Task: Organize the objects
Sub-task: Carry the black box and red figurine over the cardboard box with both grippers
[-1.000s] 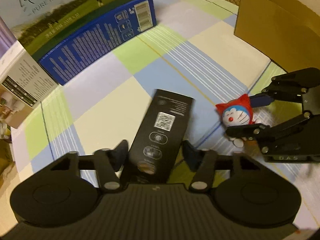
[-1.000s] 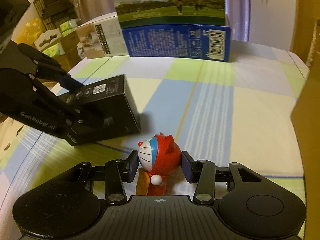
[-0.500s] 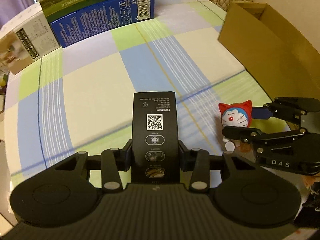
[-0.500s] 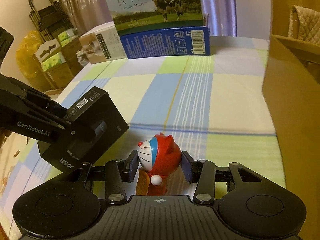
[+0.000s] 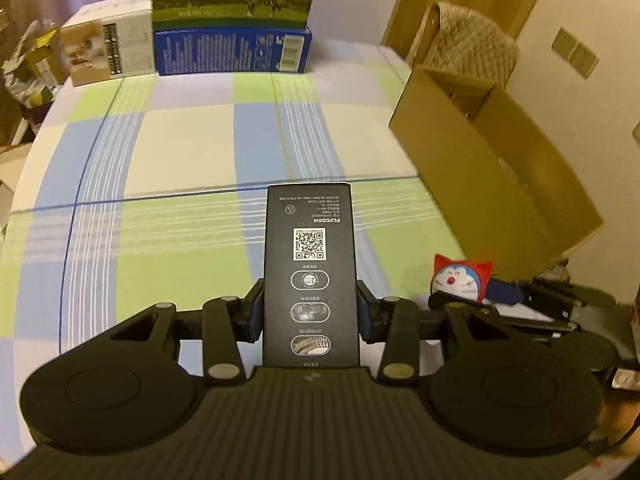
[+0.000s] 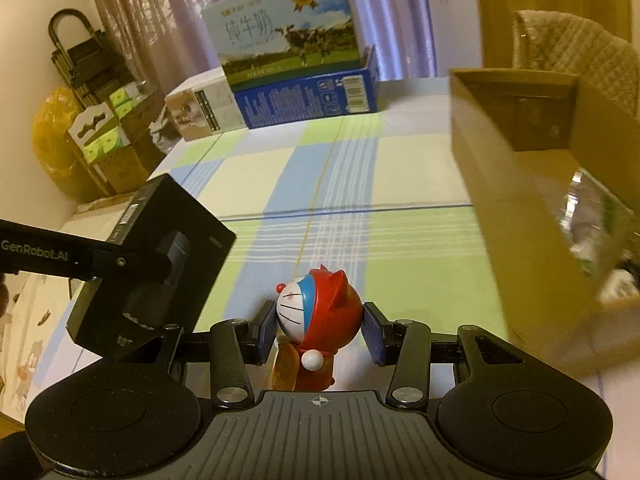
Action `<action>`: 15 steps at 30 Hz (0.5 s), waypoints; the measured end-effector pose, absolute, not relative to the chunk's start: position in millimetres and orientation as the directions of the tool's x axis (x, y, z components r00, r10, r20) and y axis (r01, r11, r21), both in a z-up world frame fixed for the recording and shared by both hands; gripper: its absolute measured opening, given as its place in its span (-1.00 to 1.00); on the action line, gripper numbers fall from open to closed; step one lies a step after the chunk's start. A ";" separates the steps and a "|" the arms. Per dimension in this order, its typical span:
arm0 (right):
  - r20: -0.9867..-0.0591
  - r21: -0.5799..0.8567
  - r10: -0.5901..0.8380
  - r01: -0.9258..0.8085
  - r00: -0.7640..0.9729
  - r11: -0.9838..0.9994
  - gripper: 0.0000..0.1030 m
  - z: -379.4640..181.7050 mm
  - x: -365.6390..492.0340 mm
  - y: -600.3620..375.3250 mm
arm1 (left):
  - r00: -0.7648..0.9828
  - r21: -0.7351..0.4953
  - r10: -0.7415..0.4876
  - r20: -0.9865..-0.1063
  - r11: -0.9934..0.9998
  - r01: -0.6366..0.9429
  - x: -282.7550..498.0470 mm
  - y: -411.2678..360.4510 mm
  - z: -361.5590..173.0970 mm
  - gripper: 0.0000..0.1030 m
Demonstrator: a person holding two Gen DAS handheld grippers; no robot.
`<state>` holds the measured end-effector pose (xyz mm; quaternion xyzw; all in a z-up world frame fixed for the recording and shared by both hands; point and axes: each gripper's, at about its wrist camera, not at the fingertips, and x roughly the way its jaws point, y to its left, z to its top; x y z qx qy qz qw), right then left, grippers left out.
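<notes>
My left gripper (image 5: pixel 310 312) is shut on a long black box (image 5: pixel 310 268) with a QR code, held level above the checked tablecloth. The same black box (image 6: pixel 148 264) shows at the left of the right wrist view, clamped by the left gripper's fingers (image 6: pixel 120 262). My right gripper (image 6: pixel 318 334) is shut on a red cat-hooded figurine (image 6: pixel 316 316), pads pressing both sides of its head. That figurine (image 5: pixel 460 278) appears low right in the left wrist view, held off the table.
An open cardboard box (image 5: pixel 492 168) stands on the right of the table; its inside (image 6: pixel 560 184) holds something shiny. A milk carton case (image 5: pixel 234 20) and a small white box (image 5: pixel 108 40) stand at the far edge. A quilted chair back (image 5: pixel 468 40) is behind.
Both grippers have risen and tilted up, lifting the black box and the figurine off the table. The left view has swung to face the far cartons squarely; the cardboard box looms nearer on the right.
</notes>
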<state>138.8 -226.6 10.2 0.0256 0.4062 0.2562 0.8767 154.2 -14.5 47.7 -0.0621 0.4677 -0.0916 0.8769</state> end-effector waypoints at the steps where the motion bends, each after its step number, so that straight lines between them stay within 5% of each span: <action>1: -0.696 0.251 0.468 -0.425 0.545 0.869 -0.18 13.0 132.6 -230.3 | 0.557 -0.205 -0.217 -0.802 0.975 0.085 146.4 -15.1 51.8 -0.27; 15: -0.663 0.219 0.437 -0.401 0.608 0.890 -0.18 46.9 76.2 -283.1 | 0.613 -0.243 -0.183 -0.769 0.970 -0.016 70.9 -46.3 69.5 -0.27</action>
